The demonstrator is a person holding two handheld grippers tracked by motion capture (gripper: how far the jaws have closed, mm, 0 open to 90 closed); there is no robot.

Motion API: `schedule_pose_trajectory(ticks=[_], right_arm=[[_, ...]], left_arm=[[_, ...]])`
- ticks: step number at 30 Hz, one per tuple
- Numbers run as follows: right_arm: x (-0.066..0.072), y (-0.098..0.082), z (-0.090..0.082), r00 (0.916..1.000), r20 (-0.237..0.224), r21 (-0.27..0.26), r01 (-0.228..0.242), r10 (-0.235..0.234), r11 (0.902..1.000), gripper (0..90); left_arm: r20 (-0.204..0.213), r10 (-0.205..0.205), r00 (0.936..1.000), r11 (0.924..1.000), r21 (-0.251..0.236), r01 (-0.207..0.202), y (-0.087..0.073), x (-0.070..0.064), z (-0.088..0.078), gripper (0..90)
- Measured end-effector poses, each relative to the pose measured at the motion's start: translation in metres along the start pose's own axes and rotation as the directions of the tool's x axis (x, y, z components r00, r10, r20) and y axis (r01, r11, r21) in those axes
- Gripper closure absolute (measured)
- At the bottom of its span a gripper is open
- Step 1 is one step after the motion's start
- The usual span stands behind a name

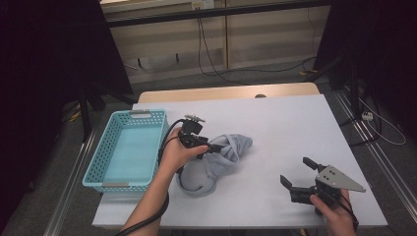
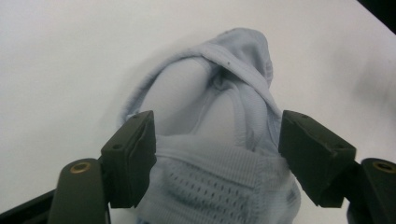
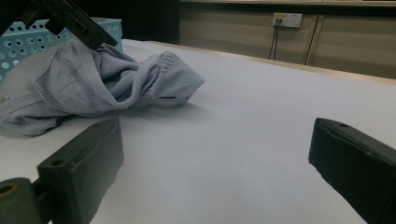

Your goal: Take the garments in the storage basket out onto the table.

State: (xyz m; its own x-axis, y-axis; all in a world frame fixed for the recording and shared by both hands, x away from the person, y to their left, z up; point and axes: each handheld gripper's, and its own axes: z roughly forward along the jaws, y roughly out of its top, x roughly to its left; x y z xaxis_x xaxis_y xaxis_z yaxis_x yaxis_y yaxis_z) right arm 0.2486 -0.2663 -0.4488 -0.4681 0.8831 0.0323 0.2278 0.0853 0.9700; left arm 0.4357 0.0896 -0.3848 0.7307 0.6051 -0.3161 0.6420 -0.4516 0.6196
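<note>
Your left gripper (image 1: 215, 147) sits over the crumpled grey garment (image 1: 216, 162) beside the blue basket (image 1: 127, 150), jaws apart with cloth between them and seemingly not pinched, though the view is too tight to be sure, while your right gripper (image 1: 298, 173) rests wide open on the bare table (image 1: 295, 123).

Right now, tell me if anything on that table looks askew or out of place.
The pale blue garment lies crumpled and twisted on the white table cover, beside the turquoise basket, not in it. The left gripper has its jaws open around its waistband. Nothing looks spilled or damaged.
</note>
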Motion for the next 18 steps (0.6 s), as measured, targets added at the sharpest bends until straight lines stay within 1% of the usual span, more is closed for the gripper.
schedule_pose_trajectory(ticks=[3, 7, 8, 10, 12, 14, 16, 17, 18], right_arm=[[0.0, 0.0, 0.0, 1.0, -0.001, -0.001, 0.005, -0.005, 1.0, 2.7], [0.003, 0.001, 0.003, 0.9999, -0.007, 0.007, 0.016, -0.016, 0.9999, 2.6], [0.004, 0.001, 0.004, 0.9998, -0.01, 0.011, 0.019, -0.019, 0.9998, 2.6], [0.006, 0.002, 0.006, 0.9995, -0.007, 0.024, 0.032, -0.032, 0.9992, 2.7], [0.008, 0.002, 0.008, 0.9994, 0.004, 0.041, 0.034, -0.034, 0.9986, 3.1], [0.01, 0.002, 0.01, 0.9994, -0.002, 0.05, 0.036, -0.036, 0.9981, 3.1], [0.013, 0.003, 0.011, 0.9994, -0.012, 0.049, 0.033, -0.032, 0.9982, 2.9], [0.014, 0.004, 0.013, 0.9992, -0.013, 0.049, 0.039, -0.038, 0.998, 2.6], [0.016, 0.005, 0.014, 0.9991, -0.014, 0.05, 0.042, -0.041, 0.9979, 2.1]], left_arm=[[-0.005, -0.014, 0.9999, 0.9998, -0.013, 0.014, -0.002, 0.003, -0.006, 26.7], [-0.028, -0.001, 0.9996, 0.9997, -0.026, 0.0, -0.004, 0.003, -0.014, 24.1], [-0.034, -0.004, 0.9994, 0.9995, -0.031, 0.003, -0.005, 0.003, -0.015, 23.2], [-0.042, 0.006, 0.9991, 0.9995, -0.031, -0.007, -0.007, 0.003, -0.017, 21.3], [-0.047, -0.003, 0.9989, 0.999, -0.045, 0.001, -0.009, 0.004, -0.019, 20.2], [-0.039, -0.019, 0.9991, 0.9978, -0.064, 0.017, -0.012, 0.006, -0.022, 19.9], [-0.04, -0.022, 0.999, 0.997, -0.075, 0.019, -0.015, 0.006, -0.024, 18.8], [-0.043, -0.029, 0.9986, 0.9962, -0.083, 0.026, -0.017, 0.005, -0.025, 18.2], [-0.041, -0.036, 0.9985, 0.9943, -0.101, 0.032, -0.018, 0.005, -0.025, 18.2]])
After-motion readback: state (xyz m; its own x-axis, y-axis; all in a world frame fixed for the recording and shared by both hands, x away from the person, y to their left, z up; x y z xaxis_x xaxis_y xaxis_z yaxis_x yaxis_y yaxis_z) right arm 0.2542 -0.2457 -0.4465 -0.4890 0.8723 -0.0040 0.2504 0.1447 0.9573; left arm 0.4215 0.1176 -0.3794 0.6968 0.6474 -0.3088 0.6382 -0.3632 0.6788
